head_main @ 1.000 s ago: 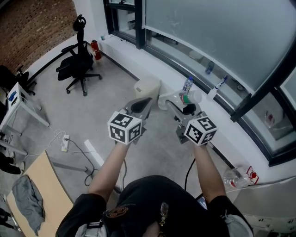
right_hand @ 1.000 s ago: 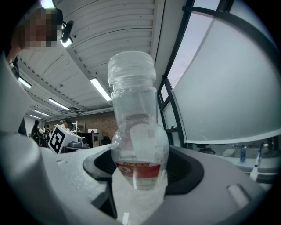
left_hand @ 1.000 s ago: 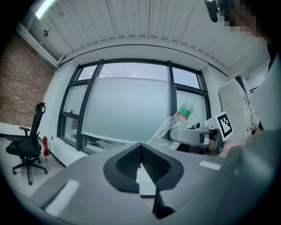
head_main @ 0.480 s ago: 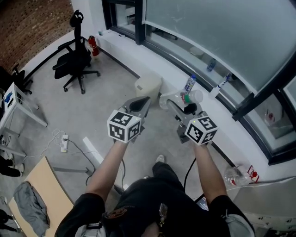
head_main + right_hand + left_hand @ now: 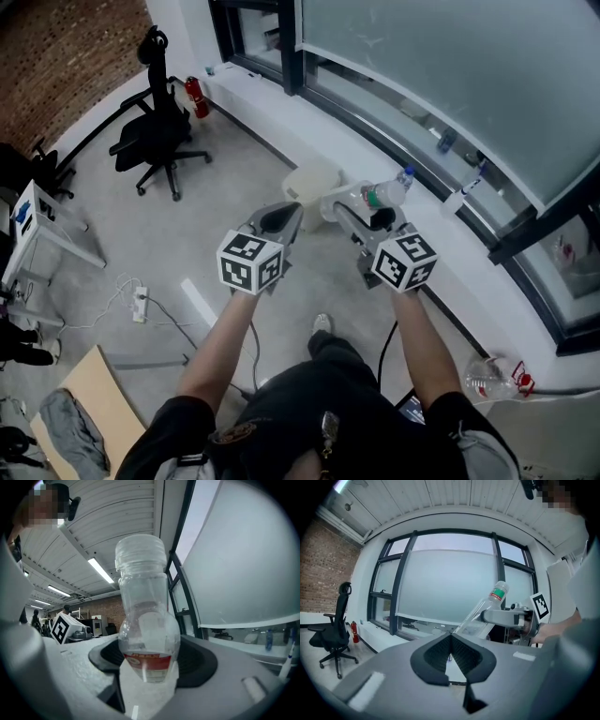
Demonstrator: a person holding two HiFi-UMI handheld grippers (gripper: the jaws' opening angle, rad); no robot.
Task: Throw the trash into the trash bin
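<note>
Right gripper has its dark pads spread wide and clamped on a clear plastic bottle. It's round-shouldered, with the screw cap pointing away and a label wrapped round the body. Left gripper is pinched fully shut, its ridged black pads meeting in a V with nothing in there. Out front, a squat cream bin with rounded corners sits on the smooth grey floor, just beside the white window ledge.
</note>
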